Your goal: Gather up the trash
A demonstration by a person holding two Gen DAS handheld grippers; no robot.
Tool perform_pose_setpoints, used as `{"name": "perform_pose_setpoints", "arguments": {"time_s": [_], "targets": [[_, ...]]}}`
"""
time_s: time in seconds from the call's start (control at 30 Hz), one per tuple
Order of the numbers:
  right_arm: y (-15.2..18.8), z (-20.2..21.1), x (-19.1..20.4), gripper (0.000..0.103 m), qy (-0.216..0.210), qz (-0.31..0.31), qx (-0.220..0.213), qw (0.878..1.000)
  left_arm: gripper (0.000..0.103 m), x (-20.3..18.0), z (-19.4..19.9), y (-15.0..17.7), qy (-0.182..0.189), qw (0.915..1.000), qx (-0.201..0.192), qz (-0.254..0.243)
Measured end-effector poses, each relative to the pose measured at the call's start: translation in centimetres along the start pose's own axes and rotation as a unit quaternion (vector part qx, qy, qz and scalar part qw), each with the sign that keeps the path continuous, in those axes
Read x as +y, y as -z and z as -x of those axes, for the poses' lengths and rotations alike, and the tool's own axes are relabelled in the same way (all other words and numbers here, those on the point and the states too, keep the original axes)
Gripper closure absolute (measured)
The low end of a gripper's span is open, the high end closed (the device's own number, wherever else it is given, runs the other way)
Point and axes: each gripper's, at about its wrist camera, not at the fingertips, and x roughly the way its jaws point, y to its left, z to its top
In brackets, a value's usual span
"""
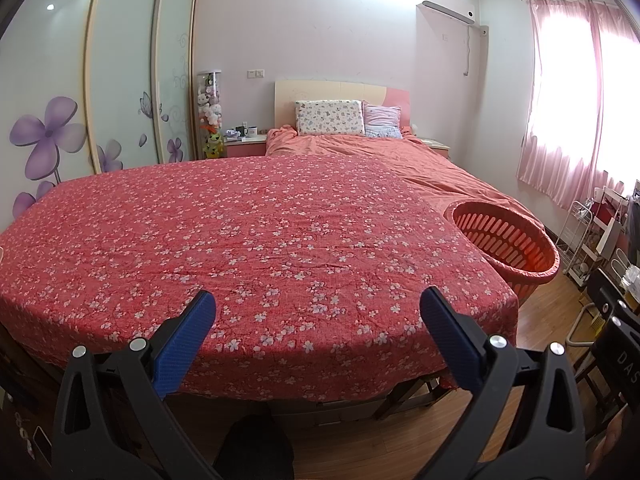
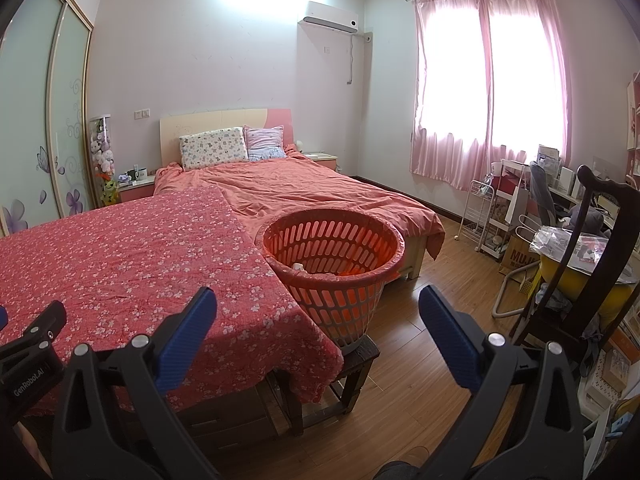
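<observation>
An orange slatted basket [image 2: 334,268] stands on a dark stool [image 2: 360,354] at the right end of a table under a red floral cloth [image 2: 132,256]. Something white lies at the basket's bottom [image 2: 298,267]. The basket also shows in the left wrist view [image 1: 506,240], right of the cloth [image 1: 248,248]. My left gripper [image 1: 318,308] is open and empty, held over the near edge of the cloth. My right gripper [image 2: 318,306] is open and empty, in front of the basket. No loose trash shows on the cloth.
A bed with an orange quilt [image 2: 304,188] lies behind the table. A wooden chair [image 2: 592,264], a white rack [image 2: 480,216] and a cluttered desk stand at the right. Wardrobe doors [image 1: 120,80] line the left wall. The floor is wood [image 2: 432,280].
</observation>
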Motion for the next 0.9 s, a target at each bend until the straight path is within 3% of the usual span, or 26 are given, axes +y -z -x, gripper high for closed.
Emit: {"name": "perform_pose_setpoints", "arguments": {"time_s": [0.9], "targets": [[0.3,-0.01,0.06,0.004,-0.001,-0.002,0.002,1.0,0.002,0.12,-0.04,0.06,0.0,1.0,0.006,-0.001]]}}
